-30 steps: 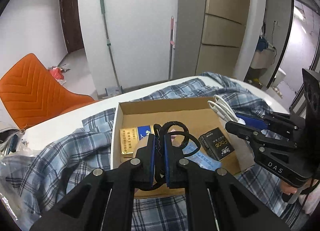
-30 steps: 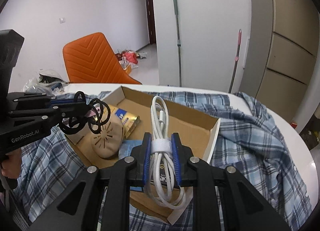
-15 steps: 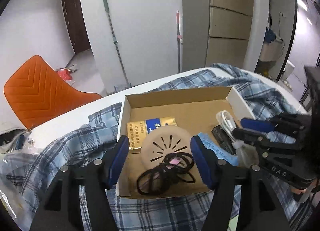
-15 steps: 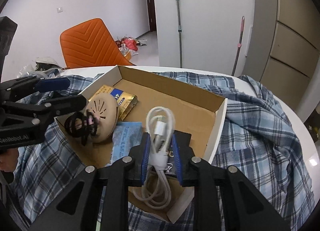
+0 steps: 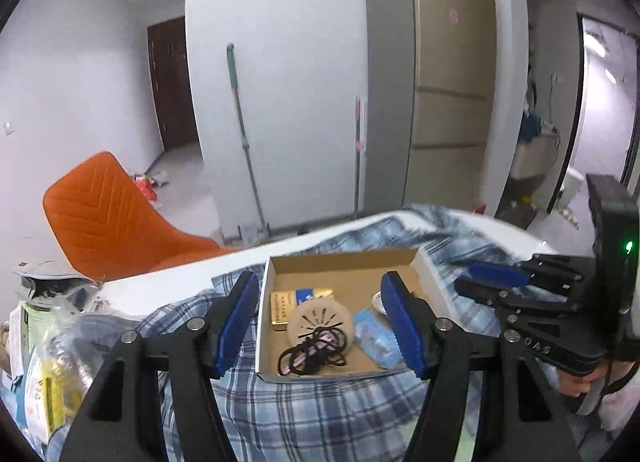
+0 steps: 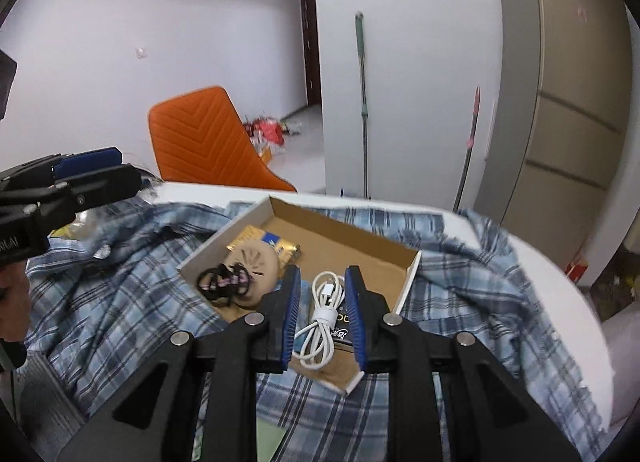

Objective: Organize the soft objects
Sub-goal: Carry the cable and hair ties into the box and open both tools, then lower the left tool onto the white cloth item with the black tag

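A shallow cardboard box (image 5: 344, 256) (image 6: 352, 222) rests on a blue plaid shirt (image 5: 320, 414) (image 6: 120, 262). Black hair ties (image 5: 312, 354) (image 6: 222, 282) lie loose in it on a beige round disc (image 5: 320, 320). My left gripper (image 5: 320, 282) (image 6: 80, 174) hovers above the box, open and empty. A coiled white cable (image 6: 322, 314) lies on a black pack (image 6: 346, 322) in the box's right end. Above it my right gripper (image 6: 324, 272) (image 5: 466, 280) is nearly shut, its pads a narrow gap apart and clear of the cable.
The box also holds a gold and blue pack (image 5: 284, 304) and a light blue packet (image 5: 376, 338). Plastic bags (image 5: 44, 362) sit at the table's left. An orange chair (image 5: 112, 214) and a mop (image 5: 244, 134) stand behind the white table (image 6: 560, 294).
My left gripper opened, dropped the hair ties onto the beige disc, then rose and drew back. My right gripper lowered the cable onto the black pack, let it go and lifted away.
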`<state>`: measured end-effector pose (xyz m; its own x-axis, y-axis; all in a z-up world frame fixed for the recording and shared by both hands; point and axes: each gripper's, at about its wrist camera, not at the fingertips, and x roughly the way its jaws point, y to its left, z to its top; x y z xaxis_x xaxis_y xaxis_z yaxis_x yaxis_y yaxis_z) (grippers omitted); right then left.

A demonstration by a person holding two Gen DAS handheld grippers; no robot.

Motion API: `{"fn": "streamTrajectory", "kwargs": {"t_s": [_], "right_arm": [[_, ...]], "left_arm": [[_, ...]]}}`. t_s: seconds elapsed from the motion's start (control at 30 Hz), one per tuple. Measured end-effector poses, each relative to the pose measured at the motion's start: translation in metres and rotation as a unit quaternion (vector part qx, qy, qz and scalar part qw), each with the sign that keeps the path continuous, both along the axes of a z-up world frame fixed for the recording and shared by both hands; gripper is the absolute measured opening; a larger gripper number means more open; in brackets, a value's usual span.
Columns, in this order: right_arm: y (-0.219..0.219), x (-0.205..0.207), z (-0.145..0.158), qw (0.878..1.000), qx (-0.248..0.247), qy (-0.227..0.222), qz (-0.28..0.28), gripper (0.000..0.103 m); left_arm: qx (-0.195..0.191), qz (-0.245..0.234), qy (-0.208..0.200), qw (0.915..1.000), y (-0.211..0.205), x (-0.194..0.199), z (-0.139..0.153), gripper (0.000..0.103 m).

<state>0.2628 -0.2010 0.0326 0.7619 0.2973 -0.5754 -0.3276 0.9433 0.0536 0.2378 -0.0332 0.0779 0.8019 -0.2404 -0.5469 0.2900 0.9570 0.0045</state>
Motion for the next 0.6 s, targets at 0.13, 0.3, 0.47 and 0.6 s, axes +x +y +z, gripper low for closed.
{"fn": "streamTrajectory", "kwargs": {"t_s": [0.13,0.3,0.47,0.6], "right_arm": [[-0.003,-0.034,0.022,1.0,0.011,-0.022,0.015,0.022],[-0.009,-0.081,0.036,0.998,0.026,-0.053,0.029,0.035],[-0.018,-0.119,0.034,0.995,0.031,-0.09,0.028,0.067],[-0.026,-0.138,0.024,0.994,0.041,-0.1,0.014,0.096]], "left_arm": [[-0.006,-0.004,-0.032,0.9995,0.0,-0.04,0.025,0.066],[-0.009,0.0,-0.081,0.9967,0.0,-0.091,0.036,0.09],[-0.008,0.0,-0.095,0.9955,0.002,-0.128,0.029,0.103],[-0.023,-0.01,-0.085,0.9961,0.007,-0.145,0.016,0.103]]}}
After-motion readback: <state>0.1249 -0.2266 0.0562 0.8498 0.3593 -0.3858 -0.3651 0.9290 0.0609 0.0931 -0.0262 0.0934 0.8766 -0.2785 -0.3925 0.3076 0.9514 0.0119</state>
